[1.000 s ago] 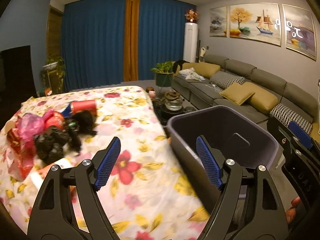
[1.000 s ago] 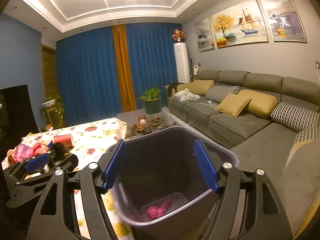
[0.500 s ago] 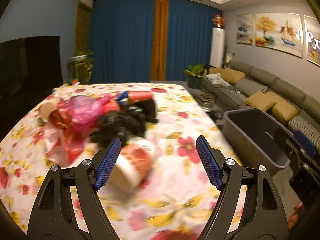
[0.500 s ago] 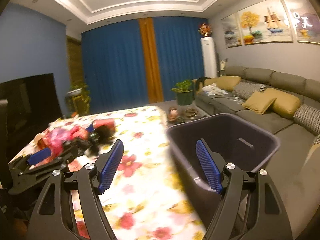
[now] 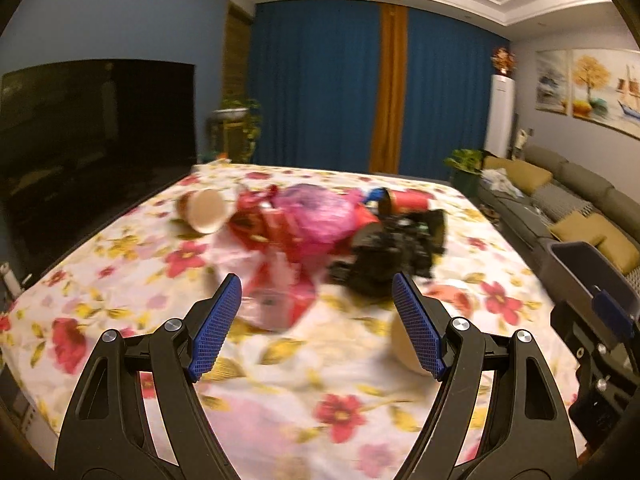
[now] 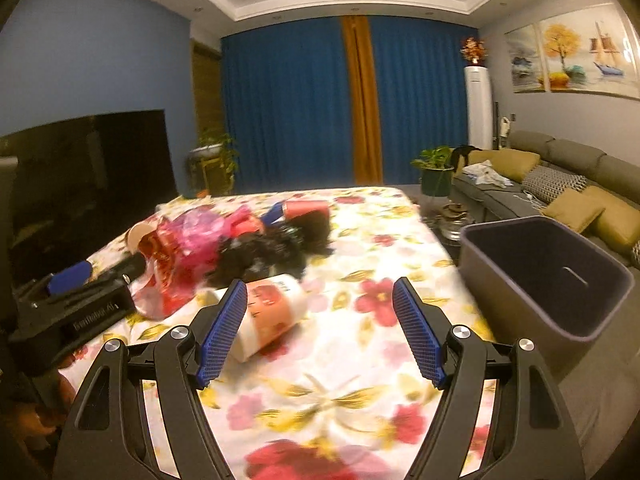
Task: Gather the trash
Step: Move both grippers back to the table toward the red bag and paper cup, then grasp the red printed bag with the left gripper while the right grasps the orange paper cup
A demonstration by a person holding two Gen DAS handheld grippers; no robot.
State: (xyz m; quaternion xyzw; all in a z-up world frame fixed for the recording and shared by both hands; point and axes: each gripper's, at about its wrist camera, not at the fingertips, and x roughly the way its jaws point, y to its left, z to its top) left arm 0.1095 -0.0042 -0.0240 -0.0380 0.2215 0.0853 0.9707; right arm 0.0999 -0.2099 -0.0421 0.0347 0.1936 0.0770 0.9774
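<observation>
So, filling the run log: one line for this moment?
left gripper: open, empty | right gripper: open, empty | trash pile: on table | bin: beside table

Trash heaped mid-table on floral cloth, blurred:
- pink plastic bag [image 5: 316,212] crumpled at the centre, on red wrappers [image 5: 260,220]
- black crumpled bag [image 5: 396,248] touching the pink one's right side
- red can [image 5: 408,200] on its side behind the black bag
- brown paper cup [image 5: 204,210] on its side at the left end, mouth toward camera
- white cup with orange label [image 6: 268,312] on its side, nearer, just apart from heap

Dark grey bin [image 6: 544,276] off table's right edge, upright, open.
</observation>
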